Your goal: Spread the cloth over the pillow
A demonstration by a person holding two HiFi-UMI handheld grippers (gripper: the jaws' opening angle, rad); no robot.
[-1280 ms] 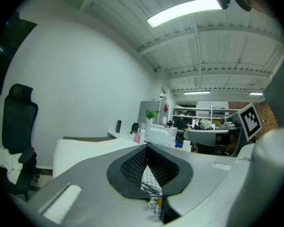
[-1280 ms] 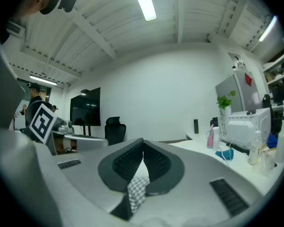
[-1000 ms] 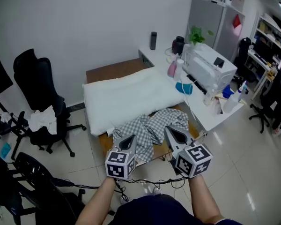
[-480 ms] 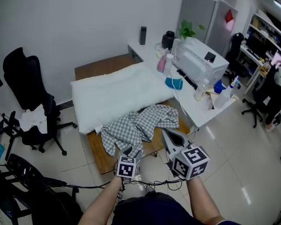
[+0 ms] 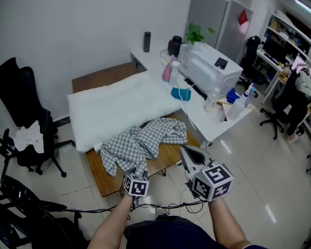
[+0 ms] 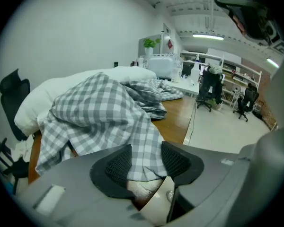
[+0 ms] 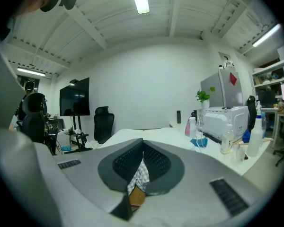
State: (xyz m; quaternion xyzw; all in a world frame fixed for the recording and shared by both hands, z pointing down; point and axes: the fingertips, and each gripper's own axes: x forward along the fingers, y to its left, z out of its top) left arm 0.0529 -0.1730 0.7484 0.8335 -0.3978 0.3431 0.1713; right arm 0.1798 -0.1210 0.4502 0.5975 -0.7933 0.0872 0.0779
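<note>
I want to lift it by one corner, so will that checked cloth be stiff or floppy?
Probably floppy: the checked cloth lies crumpled in soft folds, one end hanging over the edge of the table. Likely light, as it looks thin. Lifted by a corner, it would probably sag and trail rather than stay flat.

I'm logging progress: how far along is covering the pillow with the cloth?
Done: nothing yet; the cloth lies bunched beside the bare pillow. In hand: the right gripper is shut on a cloth edge; the left gripper's jaws have just been opening, with cloth between them, unpinched. Left: grip, lift and spread it over the pillow.
</note>
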